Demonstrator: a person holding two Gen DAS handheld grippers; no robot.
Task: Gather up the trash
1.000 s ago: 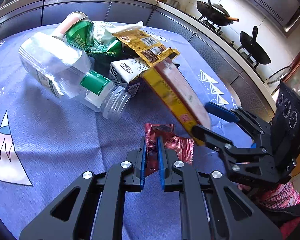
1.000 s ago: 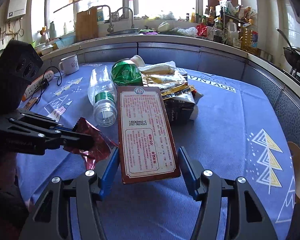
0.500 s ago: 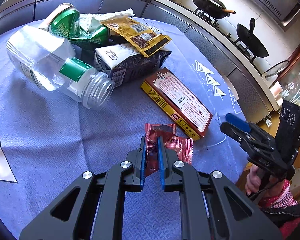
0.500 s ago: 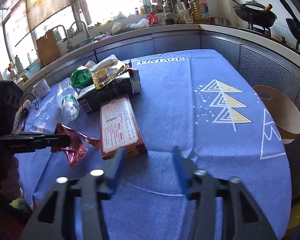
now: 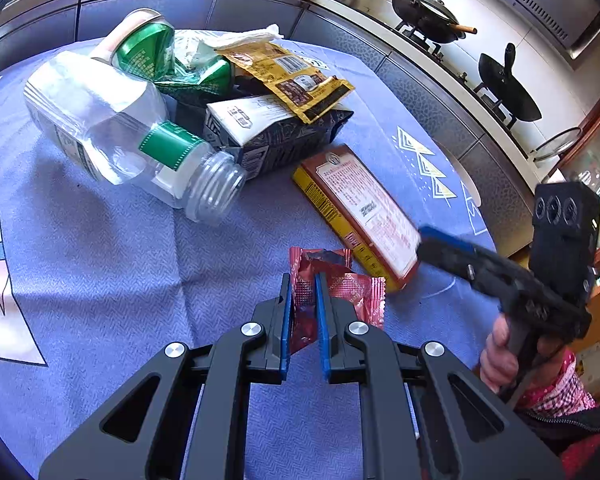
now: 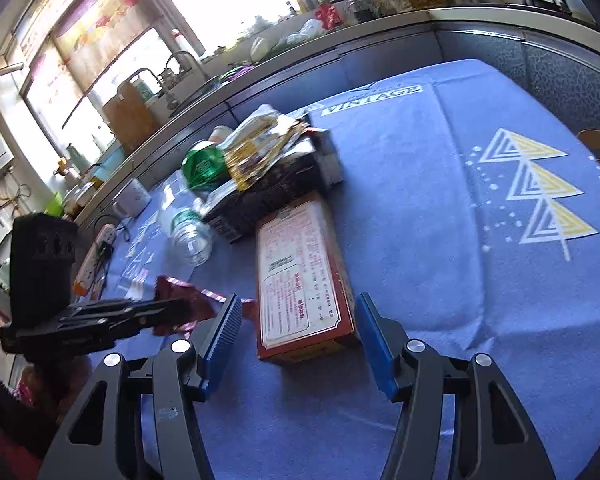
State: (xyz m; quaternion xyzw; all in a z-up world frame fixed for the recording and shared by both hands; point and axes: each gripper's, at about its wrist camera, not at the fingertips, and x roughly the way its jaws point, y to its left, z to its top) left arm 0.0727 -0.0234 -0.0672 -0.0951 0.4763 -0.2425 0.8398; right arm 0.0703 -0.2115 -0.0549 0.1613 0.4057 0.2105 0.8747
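Listing the trash on the blue tablecloth [image 5: 80,264], item by item.

Red wrapper [image 5: 336,292]: pinched in the left gripper [image 5: 302,320], whose fingers are nearly closed on its crumpled middle, at the near edge of the table. Judged very light, soft and crinkly; it should hold as gripped, though foil may slip if the pinch loosens.

Red and yellow box [image 6: 300,276]: lying flat, printed face up, just in front of the right gripper [image 6: 298,344]. That gripper is wide open and holds nothing; its two blue pads stand either side of the box's near end without touching it. Judged light and stiff, probably cardboard. Best taken across the short width at the near end, where the flat sides give the pads purchase; too hard a squeeze might crush it if empty.

Clear plastic bottle [image 5: 112,136]: on its side, uncapped, mouth toward the wrapper, green band at the neck. Appears empty. Judged light, smooth and apt to roll or slip.

Green can [image 5: 148,56]: crushed, behind the bottle in the heap.

Dark carton [image 5: 276,136]: lying against the bottle's neck, a yellow packet [image 5: 288,76] and white tissue [image 5: 236,40] on top. Contents, if any, cannot be seen.

Also present: a white mug [image 6: 134,200] at the far table edge, contents hidden; woks [image 5: 424,12] on the stove beyond. No bin or bag for the trash is in view.
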